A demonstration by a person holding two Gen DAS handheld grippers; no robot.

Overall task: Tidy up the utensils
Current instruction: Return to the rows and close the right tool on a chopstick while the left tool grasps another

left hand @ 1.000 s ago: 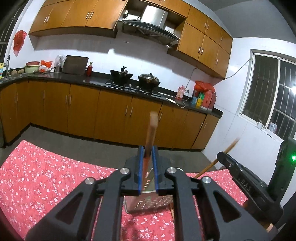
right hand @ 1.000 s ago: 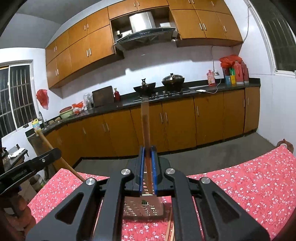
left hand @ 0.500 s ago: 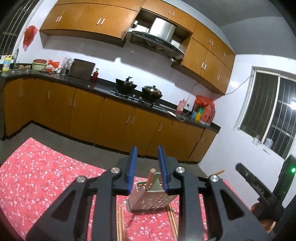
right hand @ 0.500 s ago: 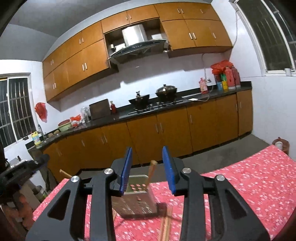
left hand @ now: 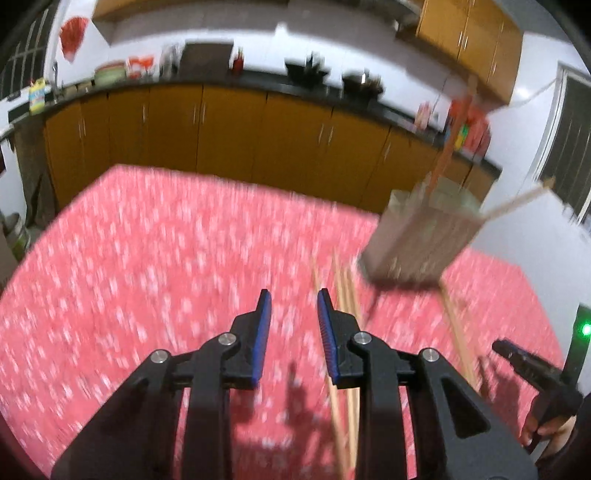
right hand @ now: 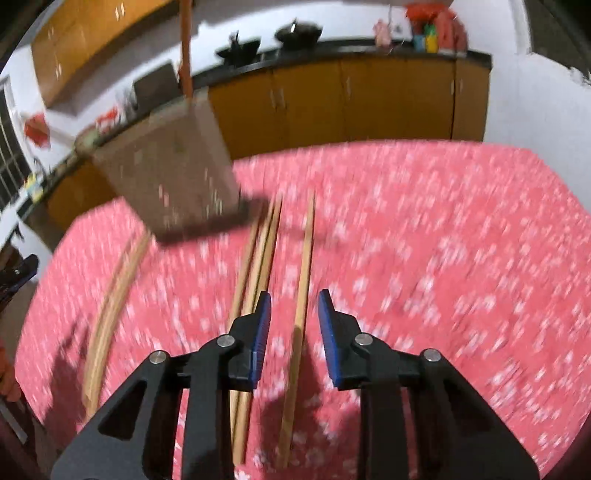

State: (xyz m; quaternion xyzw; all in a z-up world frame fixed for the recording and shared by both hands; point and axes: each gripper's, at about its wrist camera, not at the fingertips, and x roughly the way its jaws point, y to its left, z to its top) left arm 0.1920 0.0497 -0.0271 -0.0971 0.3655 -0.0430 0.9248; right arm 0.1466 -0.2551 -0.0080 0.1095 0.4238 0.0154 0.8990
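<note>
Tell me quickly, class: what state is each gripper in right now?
Left gripper: open, nothing between its pads.
Right gripper: open, a chopstick lying between its pads, not gripped.

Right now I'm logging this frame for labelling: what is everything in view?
tablecloth: one, red with white flowers, covers the table.
utensil holder: one, perforated metal, far side of the table.
chopsticks in the holder: at least two, wooden, sticking out of the top.
loose chopsticks: several, pale wood, flat on the cloth; exact count blurred.
cabinets: a row, orange-brown, under a dark counter.
pots: two, dark, on the stove.
left gripper: jaws open, empty.
right gripper: jaws open, astride one chopstick.
</note>
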